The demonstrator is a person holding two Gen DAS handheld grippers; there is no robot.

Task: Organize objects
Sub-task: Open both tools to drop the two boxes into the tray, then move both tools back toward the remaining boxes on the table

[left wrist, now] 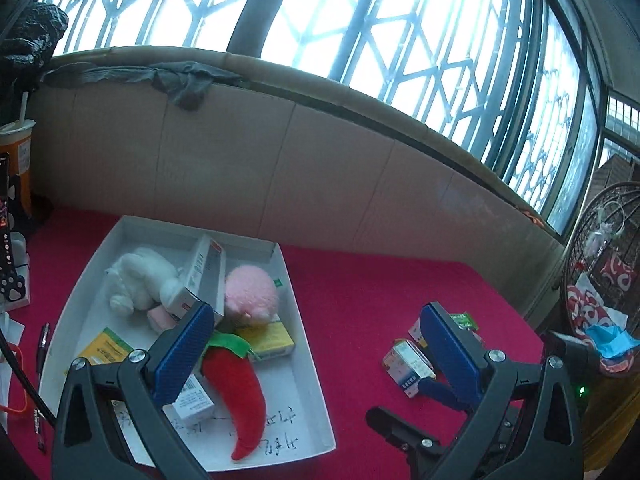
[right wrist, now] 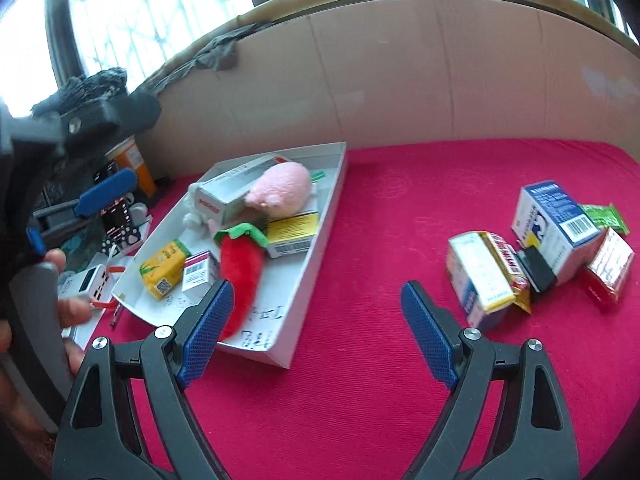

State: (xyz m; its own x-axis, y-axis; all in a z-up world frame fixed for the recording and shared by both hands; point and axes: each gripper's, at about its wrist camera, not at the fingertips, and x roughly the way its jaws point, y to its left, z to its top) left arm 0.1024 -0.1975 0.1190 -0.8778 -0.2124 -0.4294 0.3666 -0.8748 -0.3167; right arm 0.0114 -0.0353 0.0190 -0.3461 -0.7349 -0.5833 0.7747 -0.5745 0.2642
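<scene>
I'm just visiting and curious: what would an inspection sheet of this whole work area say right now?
Surface: red cloth.
Job's things: white tray holds a red chilli plush, pink plush, white plush and boxes; more boxes and packets lie loose on the cloth.
Clutter: orange cup, pen.
Grippers: left gripper open, empty; right gripper open, empty.
Cables: black cable.
Surroundings: cardboard wall, barred window.

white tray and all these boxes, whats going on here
A person is tidying with handheld tongs in each hand. The white tray on the red cloth already holds a red chilli plush, a pink plush and several small boxes. More boxes and packets wait loose to the right. The right tongs and left tongs are open and empty.
</scene>
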